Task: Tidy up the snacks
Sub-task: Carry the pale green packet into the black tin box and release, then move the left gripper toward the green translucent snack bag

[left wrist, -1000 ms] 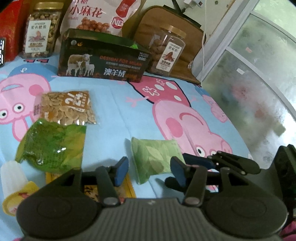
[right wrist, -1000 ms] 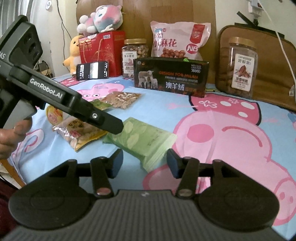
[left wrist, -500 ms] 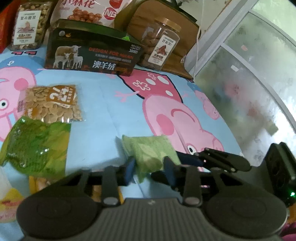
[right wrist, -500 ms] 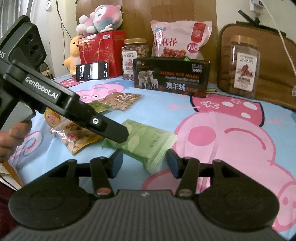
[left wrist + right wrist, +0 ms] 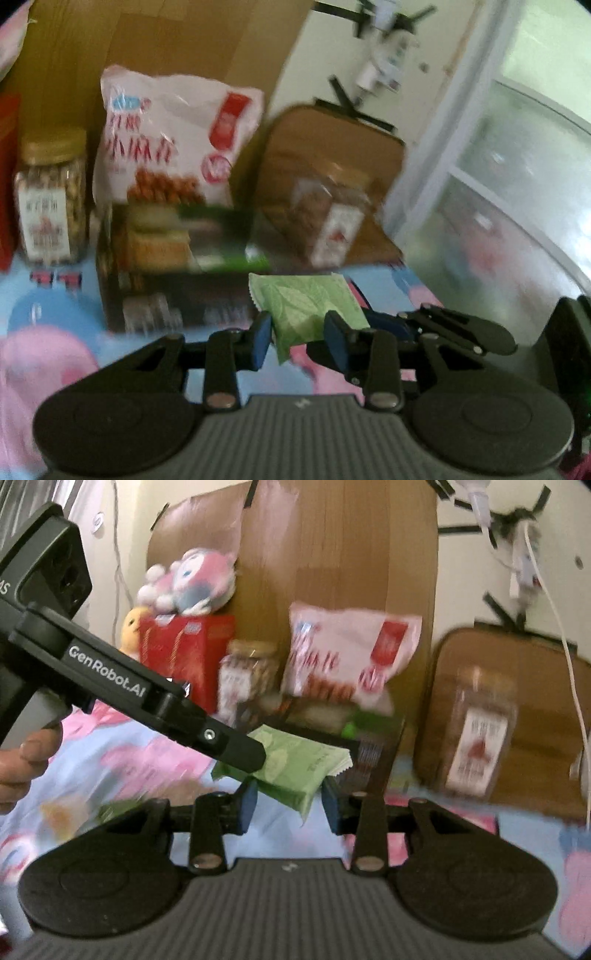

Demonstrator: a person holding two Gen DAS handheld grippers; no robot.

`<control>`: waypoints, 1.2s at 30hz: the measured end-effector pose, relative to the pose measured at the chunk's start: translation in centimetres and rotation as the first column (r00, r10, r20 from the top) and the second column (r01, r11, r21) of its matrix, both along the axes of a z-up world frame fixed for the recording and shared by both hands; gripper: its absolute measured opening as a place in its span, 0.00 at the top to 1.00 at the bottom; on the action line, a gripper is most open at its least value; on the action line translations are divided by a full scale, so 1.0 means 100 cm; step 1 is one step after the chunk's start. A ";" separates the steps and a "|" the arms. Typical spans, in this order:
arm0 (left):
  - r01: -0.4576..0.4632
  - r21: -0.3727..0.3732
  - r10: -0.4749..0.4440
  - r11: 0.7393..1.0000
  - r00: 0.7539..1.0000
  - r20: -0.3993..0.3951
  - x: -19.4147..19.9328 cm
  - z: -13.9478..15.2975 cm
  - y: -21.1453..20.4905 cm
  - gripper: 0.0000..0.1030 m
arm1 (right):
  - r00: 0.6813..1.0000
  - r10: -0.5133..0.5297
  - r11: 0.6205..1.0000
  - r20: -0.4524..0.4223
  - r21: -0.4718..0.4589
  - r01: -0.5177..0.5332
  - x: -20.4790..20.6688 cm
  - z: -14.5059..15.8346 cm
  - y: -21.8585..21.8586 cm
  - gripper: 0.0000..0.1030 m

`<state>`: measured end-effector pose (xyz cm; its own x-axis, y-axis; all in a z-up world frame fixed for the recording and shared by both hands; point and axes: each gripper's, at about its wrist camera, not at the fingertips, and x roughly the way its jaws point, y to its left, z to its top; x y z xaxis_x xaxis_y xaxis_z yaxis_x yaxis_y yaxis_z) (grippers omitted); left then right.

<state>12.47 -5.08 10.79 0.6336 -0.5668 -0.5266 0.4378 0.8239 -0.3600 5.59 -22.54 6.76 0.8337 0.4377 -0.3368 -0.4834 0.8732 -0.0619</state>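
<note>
Two sets of tongs meet on one green packet [image 5: 310, 310]: your left tongs [image 5: 300, 341] have just closed and clamp its near end, while your right tongs [image 5: 289, 805] have also narrowed, though whether their pads press the packet cannot be told. The packet hangs clear of the bed sheet [image 5: 122, 753], just before the dark box [image 5: 177, 288]. Depositing it remains; other snacks likely await.

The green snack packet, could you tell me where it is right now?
In both wrist views the green snack packet is held between both grippers, in front of the dark box.
</note>
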 end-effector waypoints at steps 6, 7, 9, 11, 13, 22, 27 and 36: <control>-0.081 -0.009 0.081 0.997 0.996 -0.047 0.083 -0.009 -0.002 0.69 | 0.995 -0.033 0.996 -0.094 0.083 0.041 0.093 0.002 -0.008 0.60; -0.094 -0.006 0.094 0.996 0.994 -0.052 0.093 -0.014 -0.003 0.69 | 0.994 -0.045 0.996 -0.098 0.079 0.052 0.102 0.000 -0.005 0.60; -0.123 0.017 0.123 0.992 0.990 -0.068 0.109 -0.025 -0.006 0.64 | 0.993 -0.068 0.995 -0.098 0.059 0.074 0.118 -0.008 -0.001 0.58; -0.135 0.028 0.137 0.990 0.987 -0.080 0.119 -0.034 -0.010 0.60 | 0.990 -0.105 0.994 -0.098 0.033 0.109 0.125 -0.015 0.004 0.53; -0.145 0.022 0.146 0.989 0.986 -0.085 0.119 -0.036 -0.008 0.59 | 0.989 -0.116 0.992 -0.093 0.035 0.120 0.126 -0.018 0.004 0.51; -0.201 0.017 0.201 0.979 0.980 0.011 0.047 -0.009 0.021 0.59 | 0.992 -0.111 0.986 -0.056 0.114 0.117 0.077 -0.011 0.004 0.44; -0.240 0.086 0.238 0.967 0.971 0.037 -0.007 -0.018 0.036 0.59 | 0.983 -0.116 0.978 -0.146 0.155 0.138 0.049 -0.021 0.011 0.44; -0.289 0.137 0.294 0.947 0.956 -0.011 -0.059 -0.061 0.051 0.59 | 0.948 -0.172 0.974 -0.269 0.097 0.205 0.018 -0.048 0.028 0.44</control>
